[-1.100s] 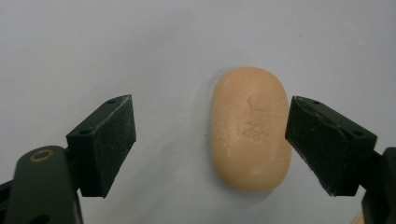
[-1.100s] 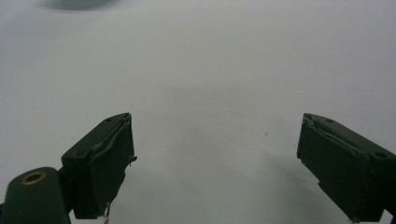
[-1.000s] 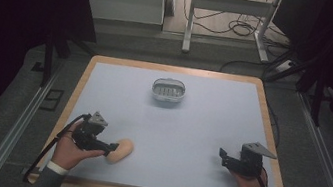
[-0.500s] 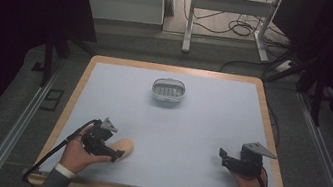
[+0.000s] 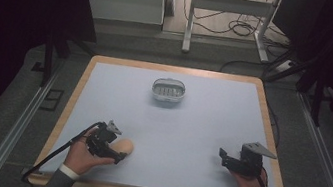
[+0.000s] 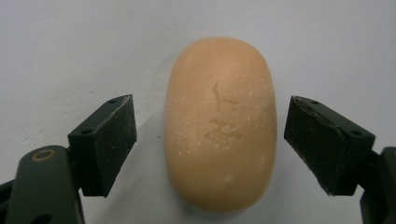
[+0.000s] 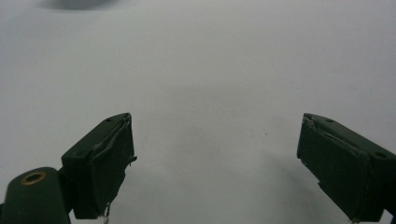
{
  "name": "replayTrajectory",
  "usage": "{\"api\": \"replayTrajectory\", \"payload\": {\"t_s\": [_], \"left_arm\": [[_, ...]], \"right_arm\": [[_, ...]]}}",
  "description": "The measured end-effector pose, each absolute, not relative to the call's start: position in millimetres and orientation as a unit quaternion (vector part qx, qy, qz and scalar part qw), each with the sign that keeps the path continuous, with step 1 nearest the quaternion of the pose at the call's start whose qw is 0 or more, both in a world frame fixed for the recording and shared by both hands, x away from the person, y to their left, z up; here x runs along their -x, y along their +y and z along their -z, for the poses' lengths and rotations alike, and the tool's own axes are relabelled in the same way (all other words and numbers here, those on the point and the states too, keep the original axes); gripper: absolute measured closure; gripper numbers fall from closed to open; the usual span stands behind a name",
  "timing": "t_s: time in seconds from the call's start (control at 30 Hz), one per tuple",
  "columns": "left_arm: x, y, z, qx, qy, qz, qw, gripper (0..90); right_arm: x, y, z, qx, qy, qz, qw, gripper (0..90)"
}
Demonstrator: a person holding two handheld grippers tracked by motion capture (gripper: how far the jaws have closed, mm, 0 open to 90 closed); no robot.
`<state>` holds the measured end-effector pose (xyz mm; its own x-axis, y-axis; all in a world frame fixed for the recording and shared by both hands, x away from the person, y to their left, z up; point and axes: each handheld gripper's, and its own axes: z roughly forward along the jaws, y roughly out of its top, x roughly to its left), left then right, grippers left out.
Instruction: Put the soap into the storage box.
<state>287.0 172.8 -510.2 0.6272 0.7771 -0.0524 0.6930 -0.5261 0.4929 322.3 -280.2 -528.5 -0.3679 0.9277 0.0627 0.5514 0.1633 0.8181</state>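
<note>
A peach-coloured oval bar of soap [image 6: 220,123] lies flat on the pale blue table [image 5: 189,127], near its front left corner as I look down from the high view. Seen from my left gripper view, its long axis runs away from the camera, and its smooth, rounded top carries a faint stamped mark near the middle, dusted with fine white specks. It lies apart from all else.

Dim, even overhead light; dark surroundings, soft shadows, slight blur.
</note>
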Motion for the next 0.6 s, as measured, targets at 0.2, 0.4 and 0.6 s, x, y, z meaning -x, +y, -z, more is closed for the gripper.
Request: {"api": "replayTrajectory", "payload": {"t_s": [0.2, 0.4, 0.6], "left_arm": [[-289.4, 167.1, 517.7, -0.876, 0.42, -0.086, 0.223, 18.9], [-291.1, 165.4, 520.4, -0.876, 0.42, -0.086, 0.221, 24.2], [-289.3, 163.7, 521.2, -0.877, 0.418, -0.087, 0.219, 28.9]], "right_arm": [[-322.4, -280.2, 528.6, -0.51, 0.725, -0.398, 0.236, 11.0], [-322.4, -280.1, 528.6, -0.51, 0.725, -0.397, 0.236, 11.0], [-322.5, -280.1, 528.6, -0.51, 0.725, -0.397, 0.236, 10.9]]}}
